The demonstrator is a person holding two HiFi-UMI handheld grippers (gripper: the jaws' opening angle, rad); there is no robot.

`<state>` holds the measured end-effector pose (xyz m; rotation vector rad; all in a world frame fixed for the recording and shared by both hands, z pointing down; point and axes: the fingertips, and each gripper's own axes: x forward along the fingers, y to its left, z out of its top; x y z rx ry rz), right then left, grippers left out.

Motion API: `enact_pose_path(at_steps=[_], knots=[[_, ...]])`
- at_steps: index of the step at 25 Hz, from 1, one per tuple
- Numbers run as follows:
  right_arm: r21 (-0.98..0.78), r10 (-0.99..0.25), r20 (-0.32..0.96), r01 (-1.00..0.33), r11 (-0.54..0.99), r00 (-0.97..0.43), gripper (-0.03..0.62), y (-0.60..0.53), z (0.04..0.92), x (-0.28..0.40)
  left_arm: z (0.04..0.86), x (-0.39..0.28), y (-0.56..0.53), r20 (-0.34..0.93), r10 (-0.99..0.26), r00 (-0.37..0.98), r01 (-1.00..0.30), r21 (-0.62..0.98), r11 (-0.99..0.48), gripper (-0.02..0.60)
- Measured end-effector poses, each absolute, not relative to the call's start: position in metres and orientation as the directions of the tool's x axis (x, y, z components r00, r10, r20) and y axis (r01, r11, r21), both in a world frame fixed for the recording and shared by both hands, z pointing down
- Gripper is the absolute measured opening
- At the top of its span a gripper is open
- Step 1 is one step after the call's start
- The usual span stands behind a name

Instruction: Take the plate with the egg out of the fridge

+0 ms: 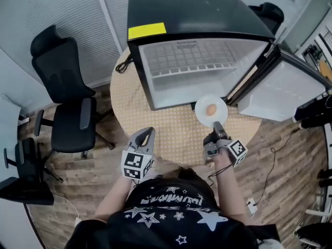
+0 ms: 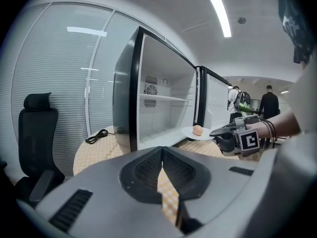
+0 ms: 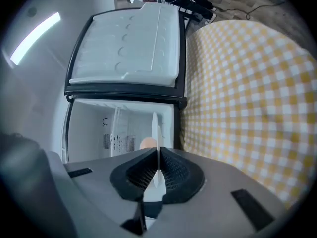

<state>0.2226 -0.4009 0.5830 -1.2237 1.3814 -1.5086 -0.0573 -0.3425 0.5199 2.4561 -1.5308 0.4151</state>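
Right gripper (image 1: pixel 218 126) jaws clamped on the near rim of the plate (image 1: pixel 202 106). The egg (image 1: pixel 211 109) sits loose in the middle of it. The plate is outside the fridge (image 1: pixel 197 14), held in the air over the table (image 1: pixel 171 131) just in front of the open compartment and beside the open door (image 1: pixel 282 92). Left gripper (image 1: pixel 147 133) jaws together with nothing in them, hovering over the table well apart from the plate.

Step in hand, by my read, is carrying the plate clear and setting it down; the task looks nearly done. To do it well:
- hold the plate level, since the egg is round and can roll off
- move slowly, with no wrist roll, as the grip is on one edge only
- lower flat onto the checked cloth and open the jaws only once the plate rests
- keep clear of the door edge on the right

Counts:
- plate: 1
- egg: 1
- fridge: 1, door open, one wire shelf (image 1: pixel 181 61), nothing else visible inside
- grippers: 2
- black cable (image 1: pixel 123 65) on the table: 1
- black office chairs at left: 2, nearer one (image 1: pixel 67 113)
- people far off in the left gripper view: 2
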Motion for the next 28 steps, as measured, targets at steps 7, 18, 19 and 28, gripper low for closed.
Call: enact_pose_path(at_steps=[7,18,19,28], knots=[[-0.988,-0.969,0.155,-0.053,-0.147,-0.191,0.035,-0.325,0.577,0.212,0.525,-0.052,-0.311,0.34,-0.772,0.537,-0.831,0.053,-0.554,0.009],[-0.986,-0.985,0.164,-0.037,-0.162,-0.049,0.035,-0.211,0.581,0.207,0.534,-0.037,-0.266,0.326,-0.657,0.679,-0.713,0.082,-0.696,0.009],[-0.986,-0.986,0.164,-0.034,-0.163,-0.042,0.035,-0.203,0.58,0.208,0.535,-0.034,-0.261,0.328,-0.647,0.688,-0.703,0.083,-0.706,0.009],[-0.986,-0.986,0.156,-0.061,-0.153,-0.054,0.035,-0.165,0.571,0.211,0.537,-0.026,-0.233,0.331,-0.645,0.689,-0.707,0.109,-0.699,0.009]])
